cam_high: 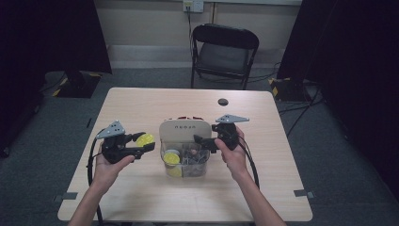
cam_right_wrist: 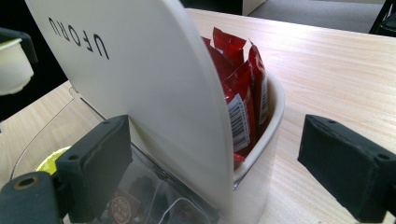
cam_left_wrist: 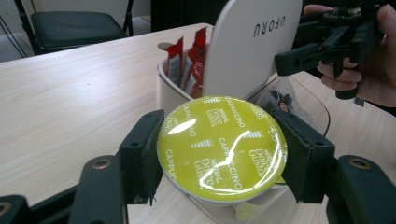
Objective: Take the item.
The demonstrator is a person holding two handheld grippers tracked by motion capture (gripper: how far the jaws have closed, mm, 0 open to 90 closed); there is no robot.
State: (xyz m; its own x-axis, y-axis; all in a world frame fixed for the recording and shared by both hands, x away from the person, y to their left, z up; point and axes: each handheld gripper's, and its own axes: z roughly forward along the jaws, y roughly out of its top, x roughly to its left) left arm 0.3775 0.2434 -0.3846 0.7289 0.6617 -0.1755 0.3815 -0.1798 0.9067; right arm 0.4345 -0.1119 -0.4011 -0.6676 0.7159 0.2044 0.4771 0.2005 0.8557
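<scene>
Nearest the lens, a round coffee capsule with a glossy yellow-green foil lid (cam_left_wrist: 222, 147) sat clamped between the black jaws of the left gripper (cam_high: 141, 144), held in the air just left of the white-and-clear plastic organiser (cam_high: 184, 129) at the middle of the wooden tabletop (cam_high: 141, 101). The right gripper (cam_right_wrist: 212, 175) had its jaws apart, straddling the organiser's right wall beside the red sachets (cam_right_wrist: 240, 88), apparently steadying it. More yellow capsules (cam_high: 171, 157) lay in the clear front compartment. Judged step: one capsule being lifted out or put in. Next move calls for carrying it level, clear of the rim, before letting go.
</scene>
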